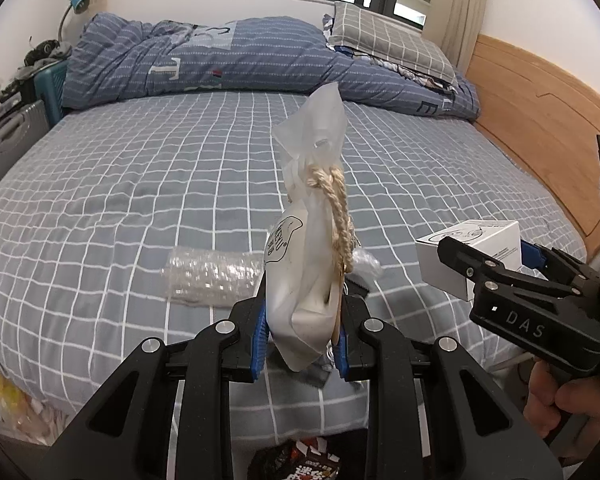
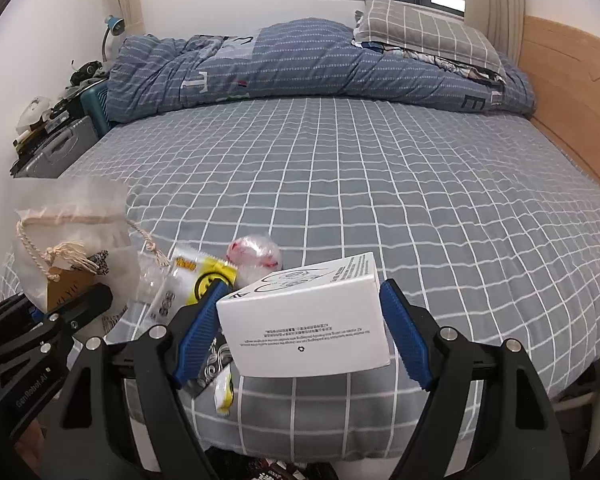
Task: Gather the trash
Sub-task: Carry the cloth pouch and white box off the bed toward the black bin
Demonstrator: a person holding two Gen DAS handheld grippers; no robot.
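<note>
Gripping a drawstring pouch (image 1: 312, 216), left claw (image 1: 302, 340); right claw (image 2: 300, 328) holds white box (image 2: 306, 320) at bed (image 2: 380, 184) edge.

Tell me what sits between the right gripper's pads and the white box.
Nothing visible. The right gripper has its blue pads straddling the white box directly; other trash lies behind and below it.

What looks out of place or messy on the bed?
Loose packaging lies near the front edge of the bed: a bubble wrap roll, a yellow wrapper and a pink wrapped ball. It is litter on an otherwise smooth sheet.
</note>
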